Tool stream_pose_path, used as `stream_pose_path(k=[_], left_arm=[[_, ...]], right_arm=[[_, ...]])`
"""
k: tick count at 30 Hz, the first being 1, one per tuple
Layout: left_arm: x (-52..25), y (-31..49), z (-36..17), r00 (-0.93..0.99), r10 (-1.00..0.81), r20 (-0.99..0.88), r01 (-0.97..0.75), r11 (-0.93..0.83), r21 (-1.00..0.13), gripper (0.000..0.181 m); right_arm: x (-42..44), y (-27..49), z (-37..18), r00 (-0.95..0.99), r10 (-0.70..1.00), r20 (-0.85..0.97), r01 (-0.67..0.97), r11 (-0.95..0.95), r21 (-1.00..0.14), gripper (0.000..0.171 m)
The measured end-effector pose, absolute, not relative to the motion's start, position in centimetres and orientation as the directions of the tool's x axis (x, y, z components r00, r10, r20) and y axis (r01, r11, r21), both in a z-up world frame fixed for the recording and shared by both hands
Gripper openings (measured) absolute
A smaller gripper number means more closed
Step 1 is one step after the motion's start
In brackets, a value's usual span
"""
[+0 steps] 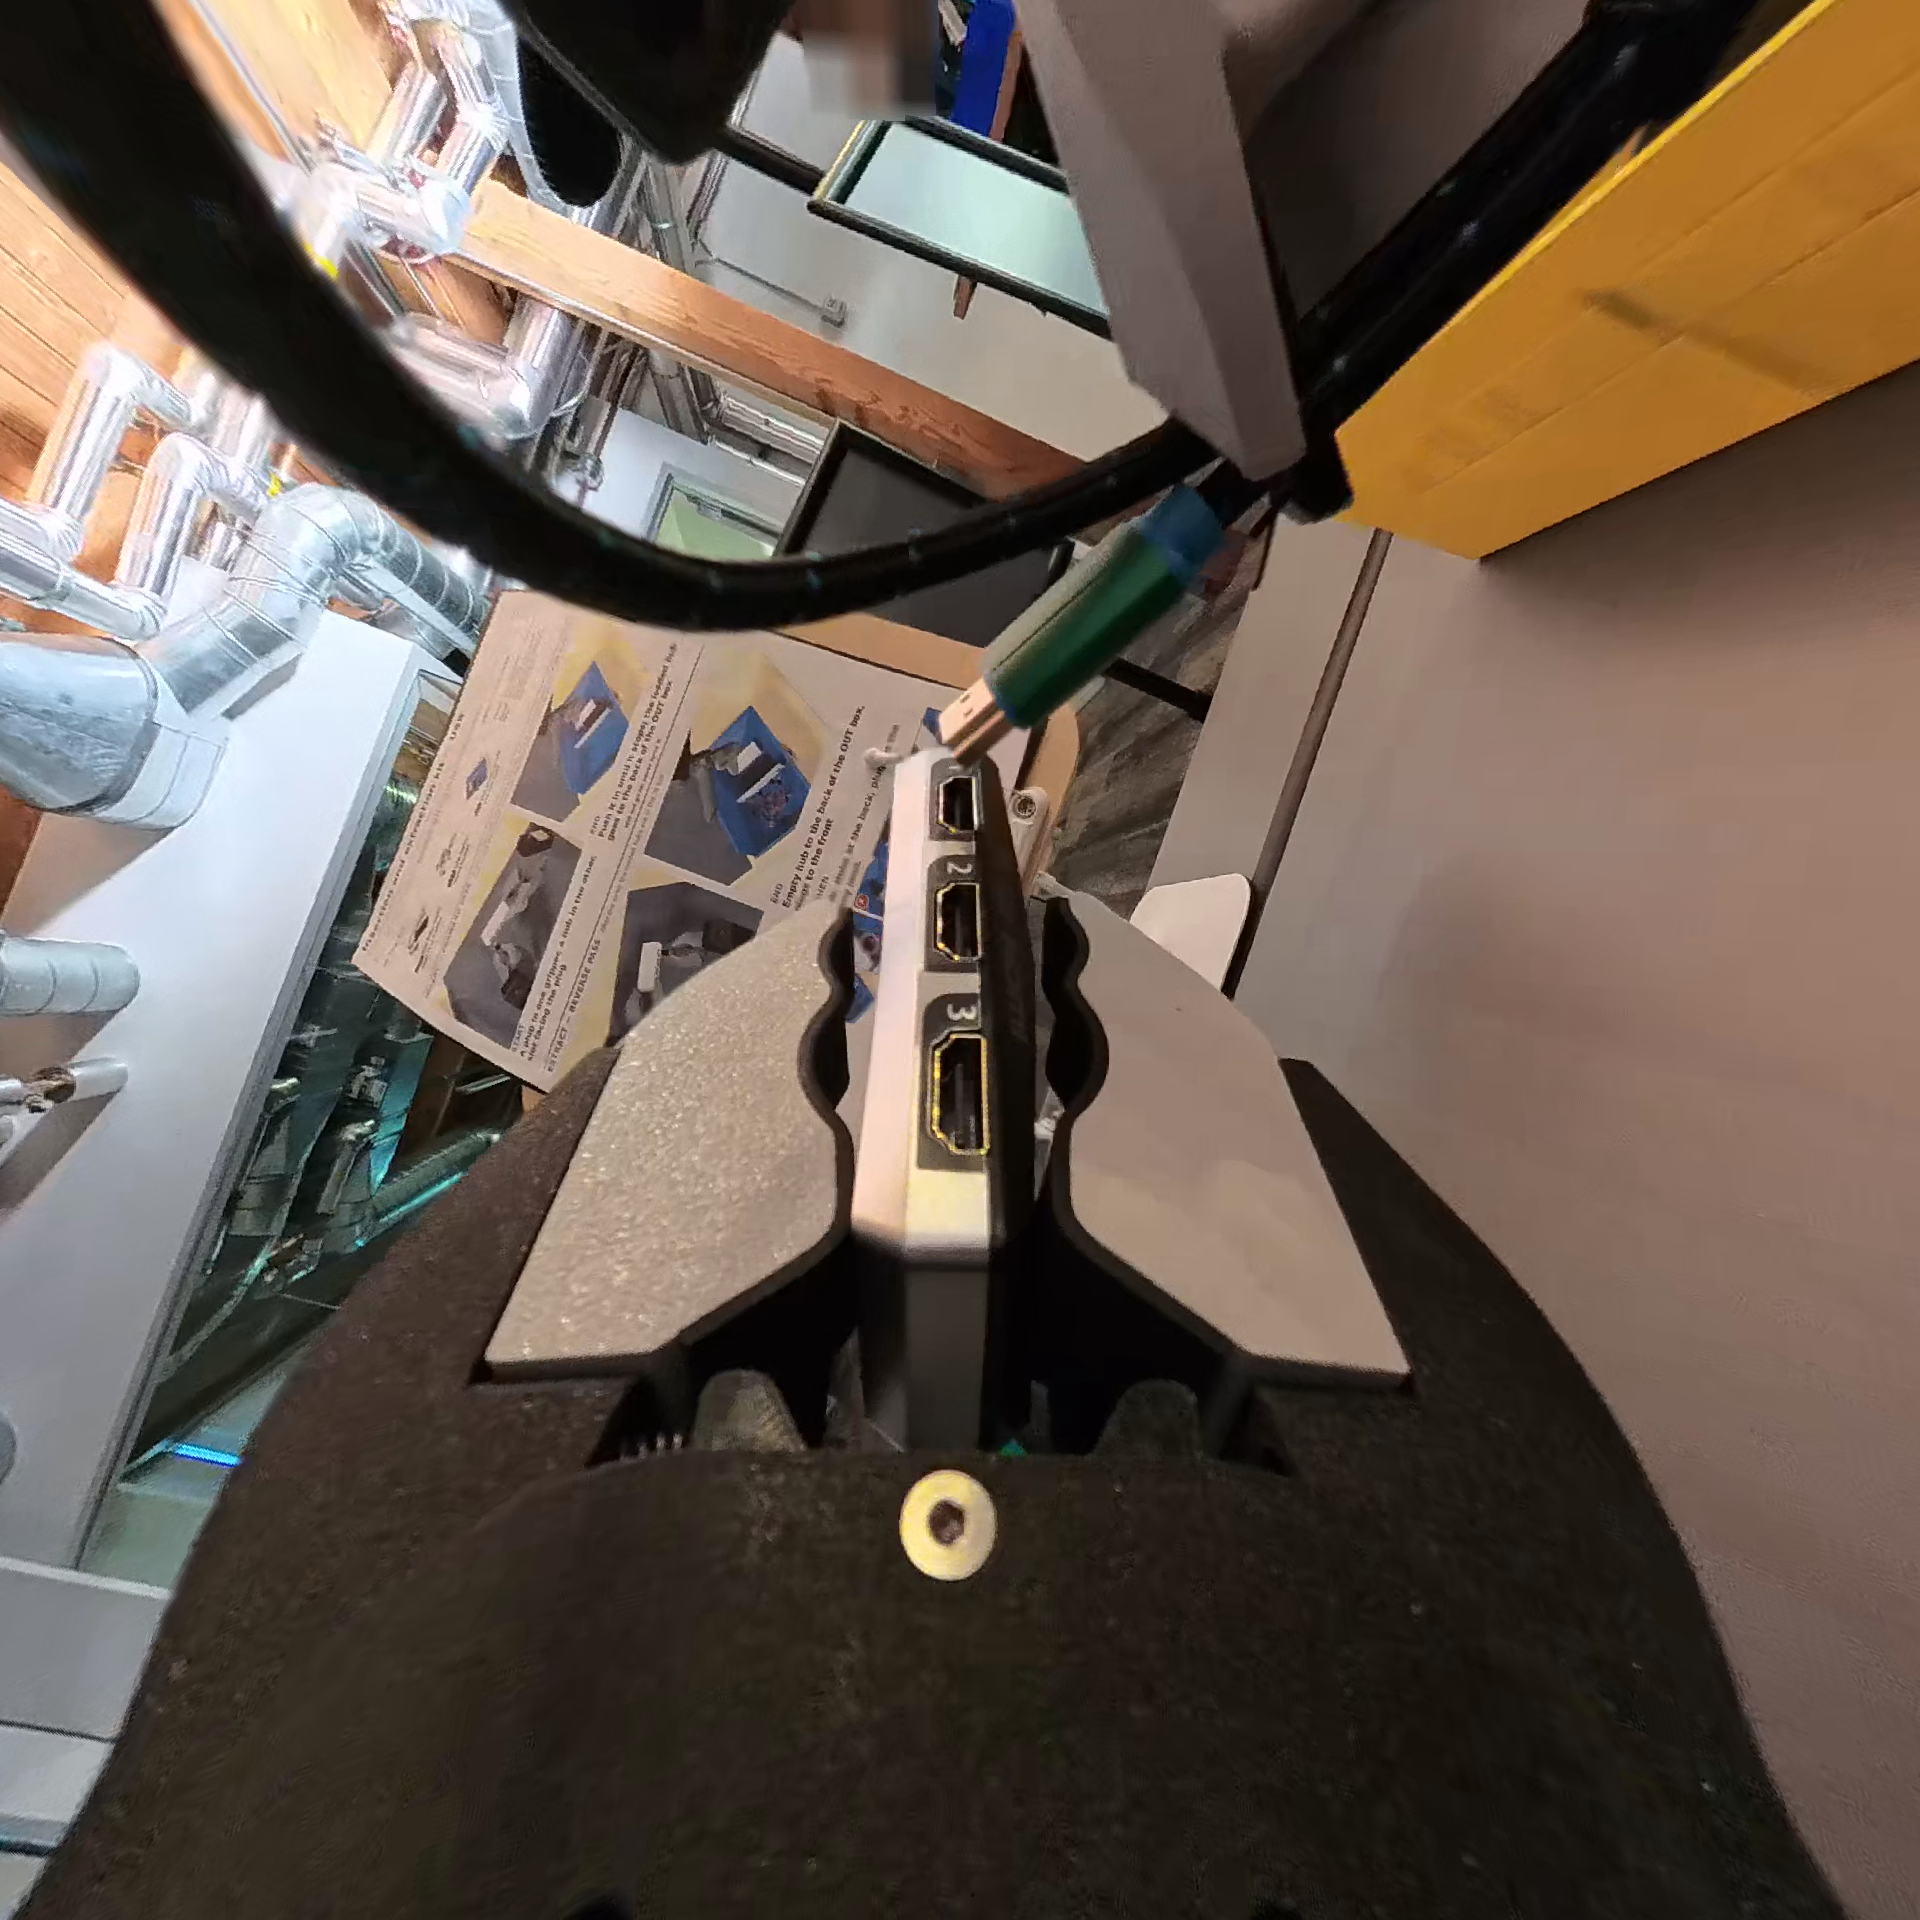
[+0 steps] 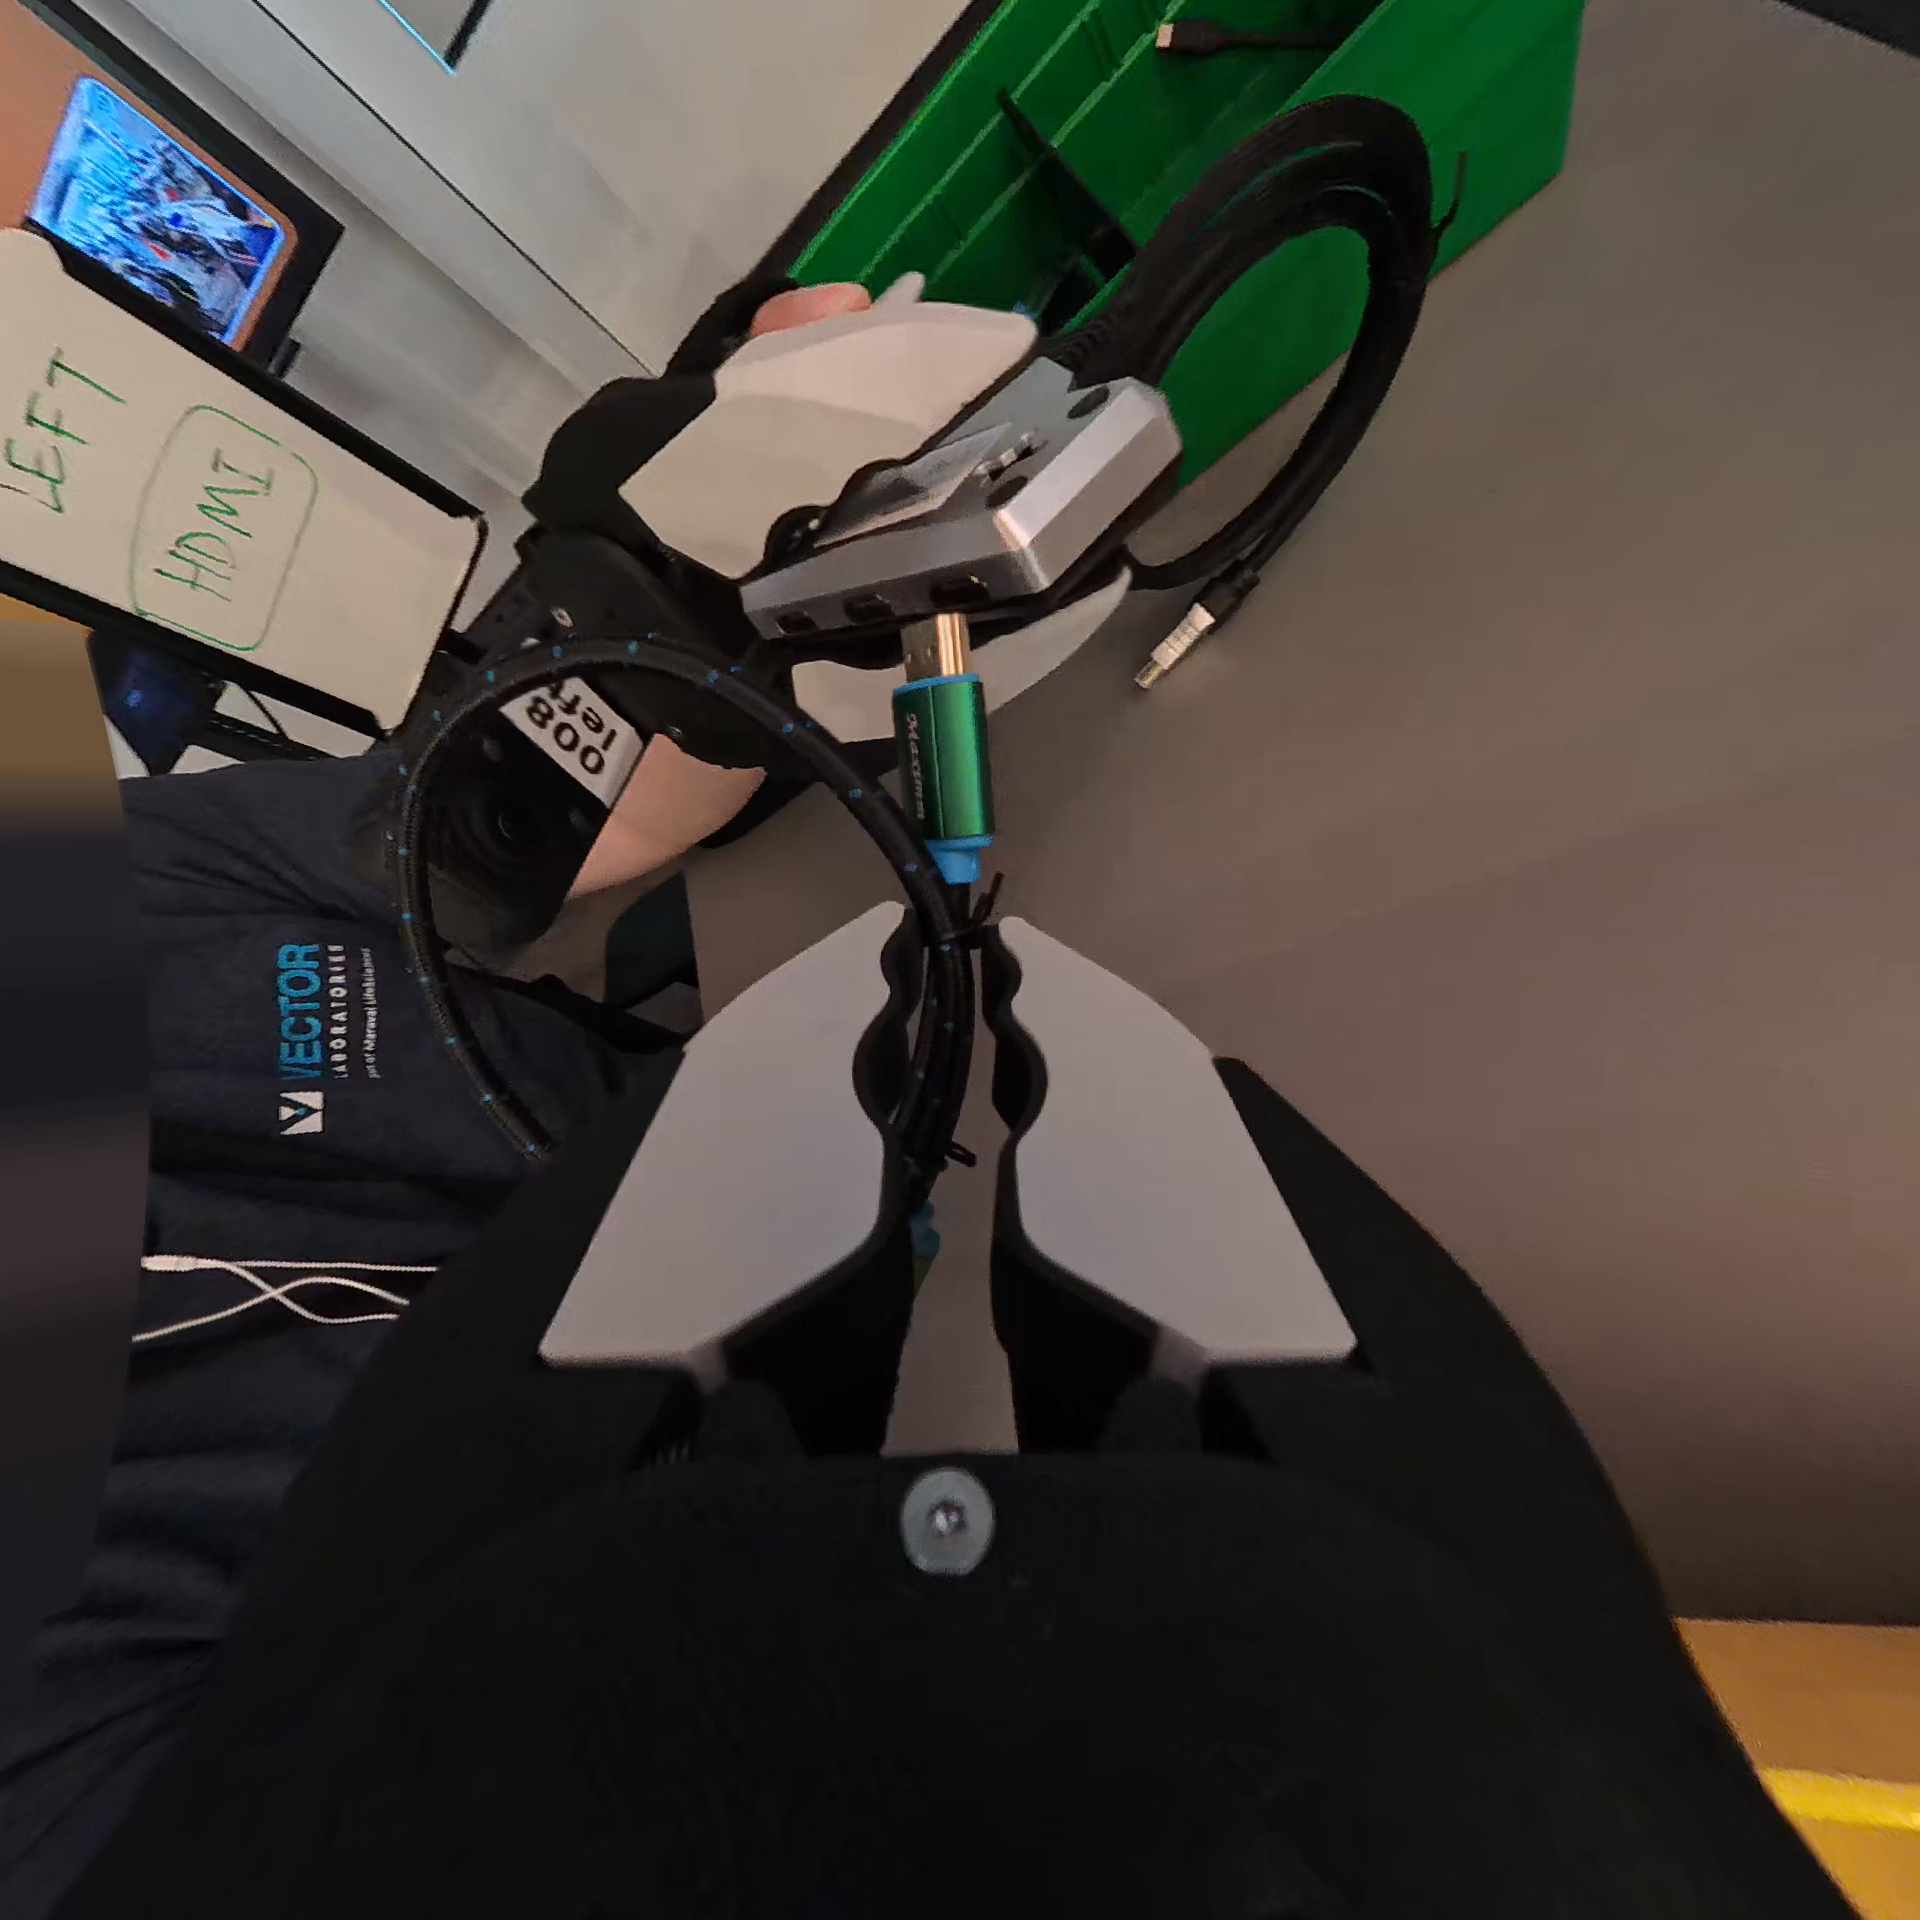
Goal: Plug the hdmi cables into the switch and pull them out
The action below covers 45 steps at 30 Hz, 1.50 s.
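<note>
Clamped in the left claw [image 1: 940,997], the switch [image 1: 940,1049] is held edge-on between the fingers, its three numbered ports facing forward and all empty. It looks a light, rigid metal box, smooth on its faces, so I judge a firm hold across the flat sides is what keeps it from slipping when a plug pushes in. The right claw [image 2: 940,935] is clenched on the braided black cable [image 2: 940,1049] just behind the green plug [image 2: 940,753], whose metal tip sits right at the outermost port, not yet seated. That cable is springy and bends, so gripping close to the stiff plug body seems wise. Printed marks show on the plug, a whiteboard [image 2: 156,488], a poster [image 1: 623,831] and a dark sleeve [image 2: 312,1039]. Beyond lie a green bin [image 2: 1299,125] and the grey table [image 2: 1558,831].
</note>
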<state>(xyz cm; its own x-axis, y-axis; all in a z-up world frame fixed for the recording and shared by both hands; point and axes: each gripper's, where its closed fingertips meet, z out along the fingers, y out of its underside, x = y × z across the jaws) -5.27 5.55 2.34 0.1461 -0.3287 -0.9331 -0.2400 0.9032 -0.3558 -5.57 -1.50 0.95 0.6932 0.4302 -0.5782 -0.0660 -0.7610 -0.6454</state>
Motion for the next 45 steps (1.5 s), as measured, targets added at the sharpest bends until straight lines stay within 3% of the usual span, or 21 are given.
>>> stream_pose_path(k=[16,27,37,45], left_arm=[[-5.1,4.8,1.8,0.121,-0.250,-0.961,-0.254,0.928,-0.273,0.035],[-5.0,5.1,-0.5,-0.008,-0.008,-1.000,-0.306,0.952,-0.005,0.036],[-5.1,5.9,-0.3,0.004,-0.042,-0.999,-0.345,0.938,-0.040,0.036],[-4.8,5.9,-1.4,-0.038,0.075,-0.996,-0.358,0.930,0.084,0.035]], right_arm=[[-5.7,-1.6,-0.2,0.615,0.400,-0.679,-0.105,-0.812,-0.574,0.009],[-4.9,-1.3,-2.8,0.598,0.309,-0.740,-0.133,-0.872,-0.472,0.009],[-4.8,-0.3,-2.1,0.559,0.299,-0.773,-0.210,-0.851,-0.481,0.009],[-4.5,-0.5,-3.6,0.574,0.242,-0.782,-0.208,-0.881,-0.425,0.009]])
